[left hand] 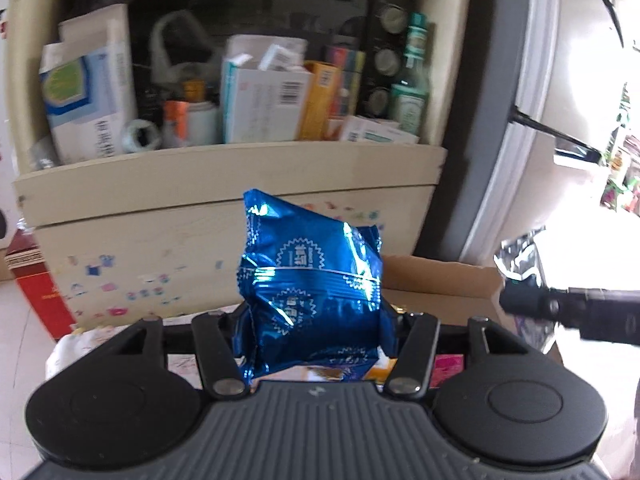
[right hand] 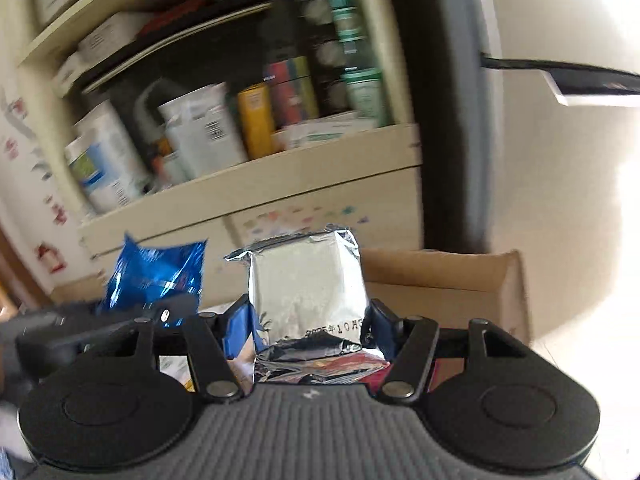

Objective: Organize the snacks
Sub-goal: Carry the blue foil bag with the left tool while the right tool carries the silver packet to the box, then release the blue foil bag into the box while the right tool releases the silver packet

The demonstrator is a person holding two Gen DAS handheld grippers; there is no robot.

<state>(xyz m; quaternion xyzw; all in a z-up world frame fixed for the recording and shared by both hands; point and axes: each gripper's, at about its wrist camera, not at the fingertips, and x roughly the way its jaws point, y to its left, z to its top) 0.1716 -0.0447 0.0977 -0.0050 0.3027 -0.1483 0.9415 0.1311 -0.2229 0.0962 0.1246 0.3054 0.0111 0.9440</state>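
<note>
cream shelving (left hand: 240, 168) crammed with cardboard cartons and bottles is being shown behind a brown corrugated cardboard box (left hand: 440, 276). a crinkled, glossy blue foil snack packet (left hand: 312, 280) is being held upright above the box by the left hand-held gripper (left hand: 320, 320), its jaws narrowed on the packet's lower sides. a blocky, shiny silver foil pouch (right hand: 308, 292) is being pinched likewise by the right hand-held gripper (right hand: 308, 332).

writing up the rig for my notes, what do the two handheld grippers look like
Both look alike. The left gripper has a grey ribbed body, two round black discs either side, and black linkage arms on silver pivot pins. The right gripper matches, with blue pads on its fingers. No sleeves or cables show.
</note>
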